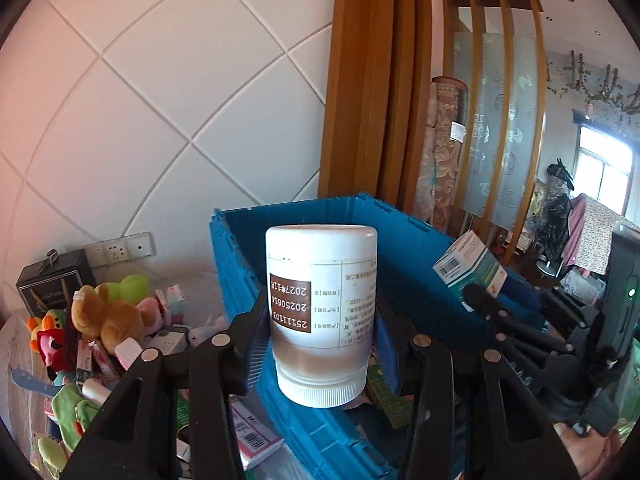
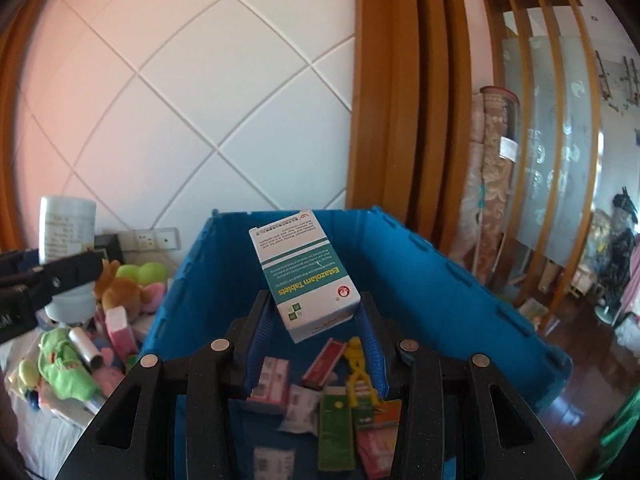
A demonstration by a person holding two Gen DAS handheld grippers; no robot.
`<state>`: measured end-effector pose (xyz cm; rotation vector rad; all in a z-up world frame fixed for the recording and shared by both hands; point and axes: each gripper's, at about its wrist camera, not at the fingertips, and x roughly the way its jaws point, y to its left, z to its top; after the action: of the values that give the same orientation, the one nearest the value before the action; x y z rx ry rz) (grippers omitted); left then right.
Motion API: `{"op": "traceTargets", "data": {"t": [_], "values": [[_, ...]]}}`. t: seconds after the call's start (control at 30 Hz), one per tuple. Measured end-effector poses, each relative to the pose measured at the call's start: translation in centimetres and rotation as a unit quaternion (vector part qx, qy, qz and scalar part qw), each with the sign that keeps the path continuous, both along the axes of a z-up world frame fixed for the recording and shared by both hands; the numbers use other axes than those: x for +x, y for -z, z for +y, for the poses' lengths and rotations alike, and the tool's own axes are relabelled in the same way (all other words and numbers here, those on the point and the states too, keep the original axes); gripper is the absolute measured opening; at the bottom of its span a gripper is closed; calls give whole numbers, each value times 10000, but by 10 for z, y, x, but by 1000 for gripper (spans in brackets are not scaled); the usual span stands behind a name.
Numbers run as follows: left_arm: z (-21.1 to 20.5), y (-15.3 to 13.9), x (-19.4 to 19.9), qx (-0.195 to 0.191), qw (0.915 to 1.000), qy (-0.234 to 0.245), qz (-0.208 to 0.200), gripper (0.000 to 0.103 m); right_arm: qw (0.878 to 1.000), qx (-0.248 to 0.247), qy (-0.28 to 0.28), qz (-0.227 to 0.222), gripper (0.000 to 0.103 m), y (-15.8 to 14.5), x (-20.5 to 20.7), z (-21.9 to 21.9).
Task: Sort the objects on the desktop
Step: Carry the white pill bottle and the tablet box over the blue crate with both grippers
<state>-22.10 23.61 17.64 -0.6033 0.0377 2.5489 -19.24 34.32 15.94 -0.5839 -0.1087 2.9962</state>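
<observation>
A white plastic bottle (image 1: pixel 322 316) with a brown label hangs cap-down between the blue pads of my left gripper (image 1: pixel 320 320), which is shut on it in front of a blue crate (image 1: pixel 300 204). In the right wrist view my right gripper (image 2: pixel 314 304) is shut on a teal-and-white tablet box (image 2: pixel 308 276), held tilted above the open blue crate (image 2: pixel 420 264). Several small boxes and a yellow figure (image 2: pixel 358 364) lie on the crate floor. Each view shows the other gripper: the right gripper (image 1: pixel 480 300) with its tablet box (image 1: pixel 468 268), the left gripper (image 2: pixel 60 276) with its bottle (image 2: pixel 66 232).
Left of the crate lies a pile of plush toys (image 1: pixel 108 312) and small packets (image 2: pixel 120 328) on a pale cloth. A black box (image 1: pixel 52 280) and wall sockets (image 1: pixel 120 248) stand behind, against a white tiled wall. A wooden door frame (image 2: pixel 400 100) rises behind the crate.
</observation>
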Motion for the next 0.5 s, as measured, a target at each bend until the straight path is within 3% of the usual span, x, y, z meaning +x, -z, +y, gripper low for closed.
{"op": "traceTargets", "data": {"t": [0.23,0.5], "values": [[66,4,-10,-190,9946,790,-640,46,9975,343,572,-218,41,15,-15,43],[103,34,-25,-704,9905,642,-990,46,9957,229,699,-569,41,35,-33,72]]}}
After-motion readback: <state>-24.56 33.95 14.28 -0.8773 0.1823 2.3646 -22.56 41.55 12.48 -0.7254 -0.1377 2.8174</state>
